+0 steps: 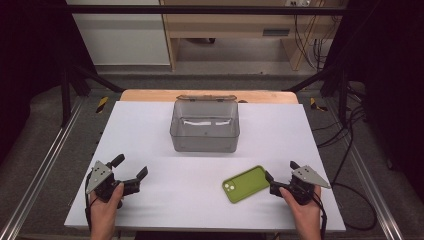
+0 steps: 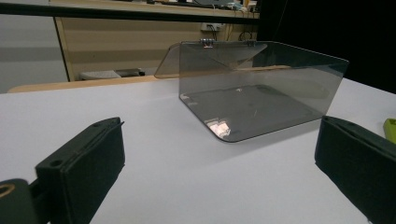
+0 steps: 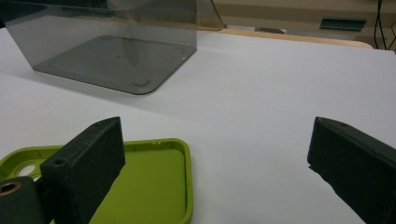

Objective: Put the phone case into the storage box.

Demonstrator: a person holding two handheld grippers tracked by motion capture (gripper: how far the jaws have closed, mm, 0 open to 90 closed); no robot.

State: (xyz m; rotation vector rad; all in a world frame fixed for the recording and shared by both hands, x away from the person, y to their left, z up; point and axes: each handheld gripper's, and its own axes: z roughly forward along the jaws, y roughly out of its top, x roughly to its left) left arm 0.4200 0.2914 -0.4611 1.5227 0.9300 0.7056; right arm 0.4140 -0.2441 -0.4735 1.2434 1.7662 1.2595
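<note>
Right tool (image 1: 280, 175) gapes wide, empty, one jaw over green phone case (image 1: 246, 184).

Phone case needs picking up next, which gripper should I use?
Right. The right gripper sits beside the green phone case, jaws open, one already over its edge. The left gripper is open too, but across the table, facing the grey box.

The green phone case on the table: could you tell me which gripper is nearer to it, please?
Right. The right gripper sits just beside the green phone case; the left gripper is far across the table.
</note>
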